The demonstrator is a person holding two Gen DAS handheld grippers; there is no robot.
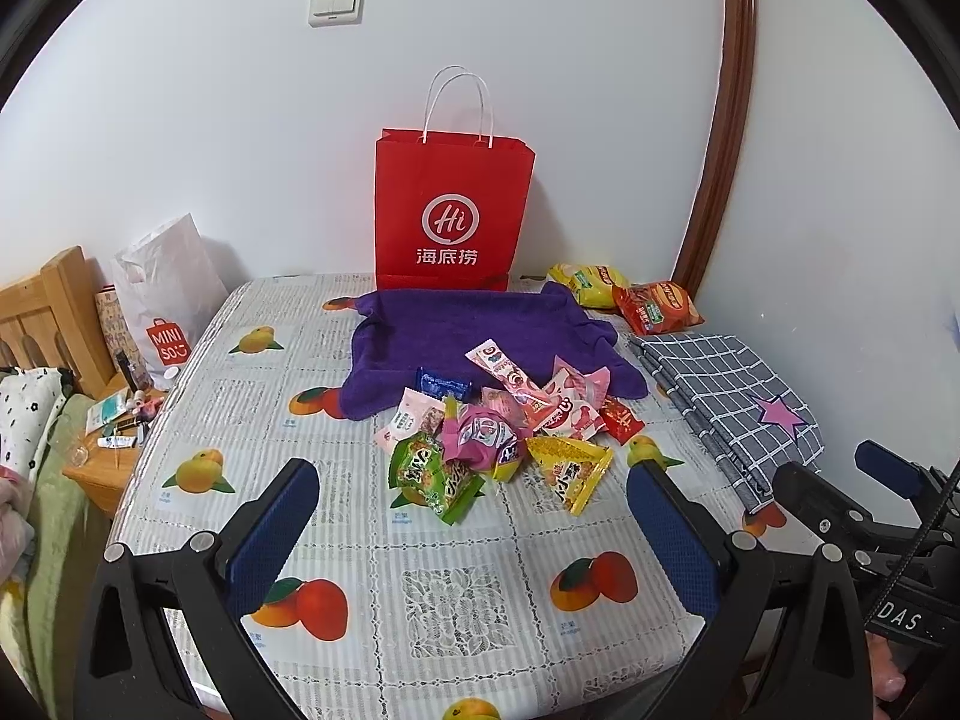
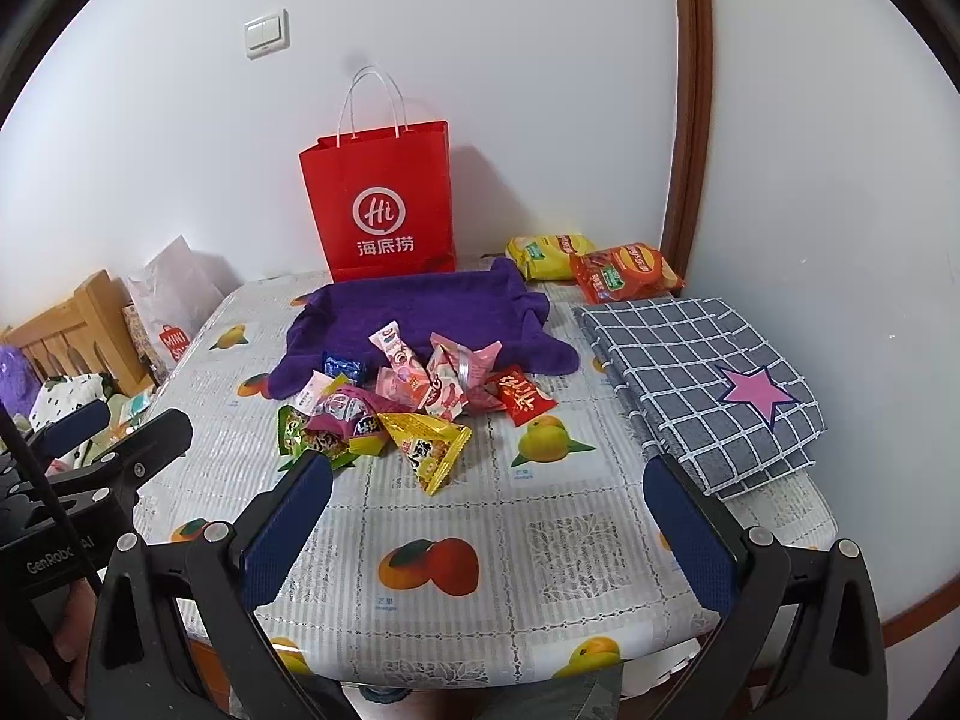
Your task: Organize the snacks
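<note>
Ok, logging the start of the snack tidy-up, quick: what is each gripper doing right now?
Left gripper: open, holding nothing, above the table short of the snack pile.
Right gripper: open, holding nothing, also short of the pile.

The desk [image 2: 540, 540] wears a white lace-patterned cover printed with orange and yellow mangoes. At the far side a red paper bag [image 2: 384, 210] carries a white logo and white handles. A purple towel [image 2: 420, 306] lies before it. The snack pile [image 2: 414, 402] mixes pink, green, yellow, red and blue wrappers. Far right, one chip bag [image 2: 543, 255] is yellow, the other chip packet [image 2: 624, 273] red-orange. The folded cloth [image 2: 690, 372] on the right is grey with white checks and a pink star. The jaws have blue pads [image 2: 288, 534].
</note>
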